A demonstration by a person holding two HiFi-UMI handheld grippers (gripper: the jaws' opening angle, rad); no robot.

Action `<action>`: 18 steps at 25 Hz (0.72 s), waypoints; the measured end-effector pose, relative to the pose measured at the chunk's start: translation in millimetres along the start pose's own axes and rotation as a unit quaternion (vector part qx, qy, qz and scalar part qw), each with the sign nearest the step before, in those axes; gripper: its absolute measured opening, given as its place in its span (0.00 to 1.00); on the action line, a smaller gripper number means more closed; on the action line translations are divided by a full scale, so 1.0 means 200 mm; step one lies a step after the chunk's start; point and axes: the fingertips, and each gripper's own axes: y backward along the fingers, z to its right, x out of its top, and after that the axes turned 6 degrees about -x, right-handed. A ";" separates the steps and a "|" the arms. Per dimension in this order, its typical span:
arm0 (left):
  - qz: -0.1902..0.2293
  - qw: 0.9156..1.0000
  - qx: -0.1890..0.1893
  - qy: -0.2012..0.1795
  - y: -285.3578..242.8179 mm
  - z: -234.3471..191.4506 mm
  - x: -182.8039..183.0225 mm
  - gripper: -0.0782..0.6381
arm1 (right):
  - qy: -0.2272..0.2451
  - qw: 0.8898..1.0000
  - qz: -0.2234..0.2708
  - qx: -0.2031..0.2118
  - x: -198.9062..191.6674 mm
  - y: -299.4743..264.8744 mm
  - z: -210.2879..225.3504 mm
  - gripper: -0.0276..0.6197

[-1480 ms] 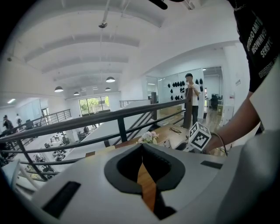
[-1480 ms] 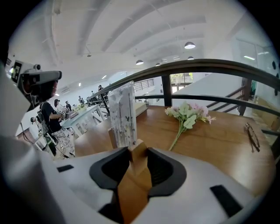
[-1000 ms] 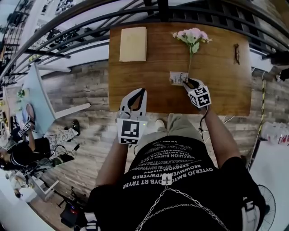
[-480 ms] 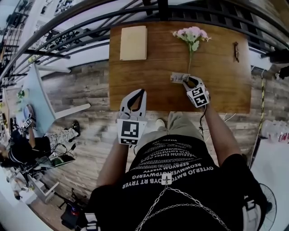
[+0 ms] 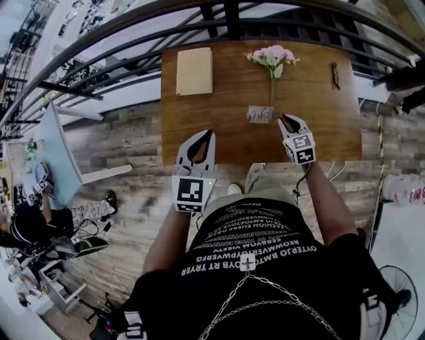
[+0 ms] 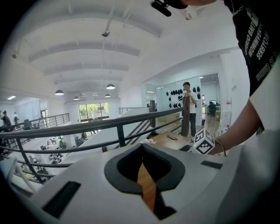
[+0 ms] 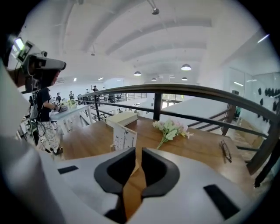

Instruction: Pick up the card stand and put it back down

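Left gripper (image 5: 211,132) hangs over the near edge of the desk (image 5: 229,136), jaws pressed together, empty. Right gripper (image 5: 286,118) is closer to the job: its jaws have just been closing to a slim gap, nothing btwn them. Card stand (image 5: 259,114) stands upright on the desk just ahead-left of them, face running crosswise. Beyond: flowers (image 5: 271,58), a pale book (image 5: 194,71), glasses (image 5: 335,75). Nothing blocks the way.

A wooden table (image 5: 232,93) is set against a black railing (image 5: 231,20) on a mezzanine. A grey-brown plank floor (image 5: 126,172) is laid around it. A pale blue table (image 5: 56,153) is placed at left, a fan (image 5: 398,299) at lower right. A white beamed ceiling (image 7: 166,39) is hung with round lamps (image 7: 186,67). Daylight is let in by large windows (image 6: 92,111) at the far end.
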 end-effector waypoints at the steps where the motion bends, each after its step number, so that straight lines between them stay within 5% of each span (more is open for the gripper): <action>1: 0.004 1.000 0.003 0.001 0.02 0.00 0.01 0.15 | 0.003 1.000 0.005 -0.009 0.02 0.05 0.00 0.10; 18: 0.063 0.998 0.002 -0.029 0.37 0.11 0.16 0.15 | -0.051 0.989 0.127 -0.053 0.48 0.92 -0.21 0.06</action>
